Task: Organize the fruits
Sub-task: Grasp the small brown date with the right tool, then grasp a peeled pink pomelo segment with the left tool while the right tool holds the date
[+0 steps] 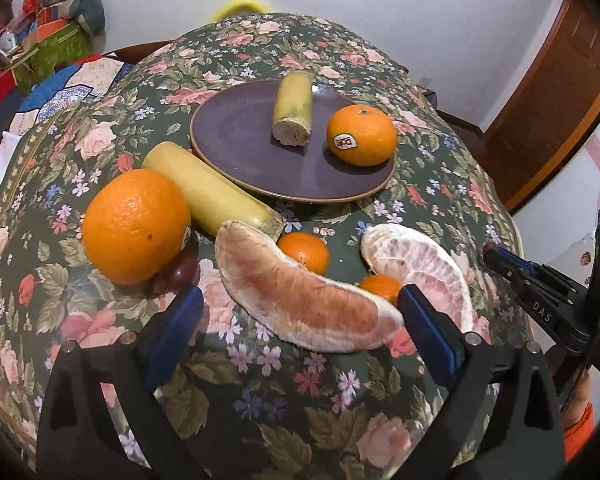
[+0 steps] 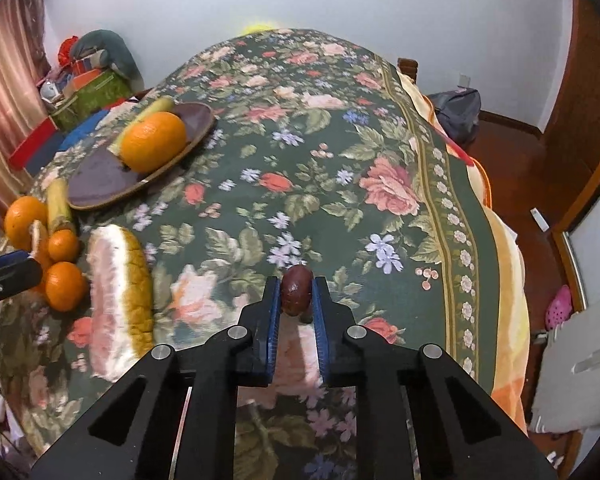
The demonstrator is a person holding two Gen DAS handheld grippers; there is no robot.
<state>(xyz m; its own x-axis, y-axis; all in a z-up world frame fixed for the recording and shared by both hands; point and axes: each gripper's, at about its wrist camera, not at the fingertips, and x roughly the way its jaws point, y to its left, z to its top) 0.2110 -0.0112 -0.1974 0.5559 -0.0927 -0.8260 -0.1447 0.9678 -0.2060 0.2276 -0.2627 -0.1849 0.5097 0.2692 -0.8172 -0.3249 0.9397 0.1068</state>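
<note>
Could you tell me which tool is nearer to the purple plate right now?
Left. The left tool hovers open over the pomelo segment just before the purple plate; the right tool, gripping a small reddish-brown fruit, is farther off.

Two handheld black plastic grippers, left [image 1: 300, 312] and right [image 2: 296, 296], each with angular arms with cut-out slots, round silver screws and ribbed blue pads [image 2: 270, 328]. White letters "DAS" mark one; a green light glows; an orange sleeve cuff [image 1: 578, 424] shows.

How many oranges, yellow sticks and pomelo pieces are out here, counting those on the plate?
oranges: 4
yellow sticks: 2
pomelo pieces: 2
Total: 8
</note>
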